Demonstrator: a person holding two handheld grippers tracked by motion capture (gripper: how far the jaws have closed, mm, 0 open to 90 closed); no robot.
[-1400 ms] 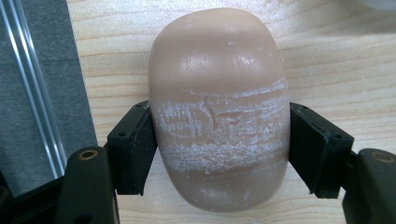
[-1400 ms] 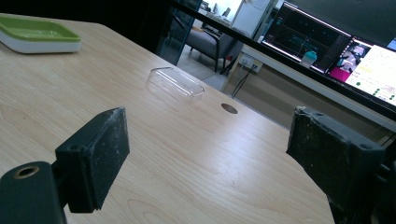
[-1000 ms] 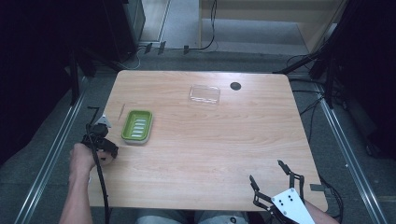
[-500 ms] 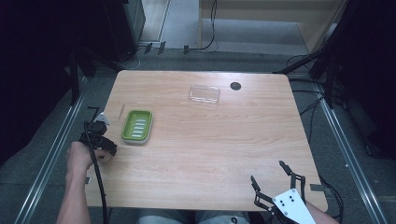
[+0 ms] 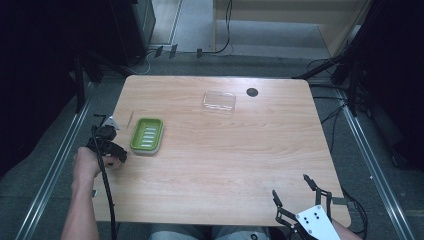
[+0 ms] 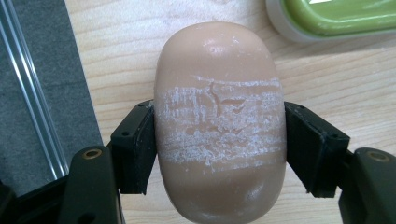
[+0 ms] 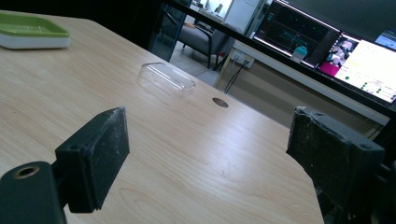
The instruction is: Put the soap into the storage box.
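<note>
The left claw point(image 6: 219, 149) is squeezing a bar of soap point(image 6: 219, 126) just beside the green soap dish point(image 5: 146, 135) on the worktop point(image 5: 240, 165). The soap probably goes in the dish next. The right claw point(image 7: 205, 158) is waiting wide apart, holding nothing.

Dim, dark surroundings; even light, sharp close-ups.

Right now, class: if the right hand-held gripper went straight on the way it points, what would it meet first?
The right hand-held gripper, jaws open, points across bare table. The clear lid lies left of that line, so the way looks free, though depth is uncertain.
</note>
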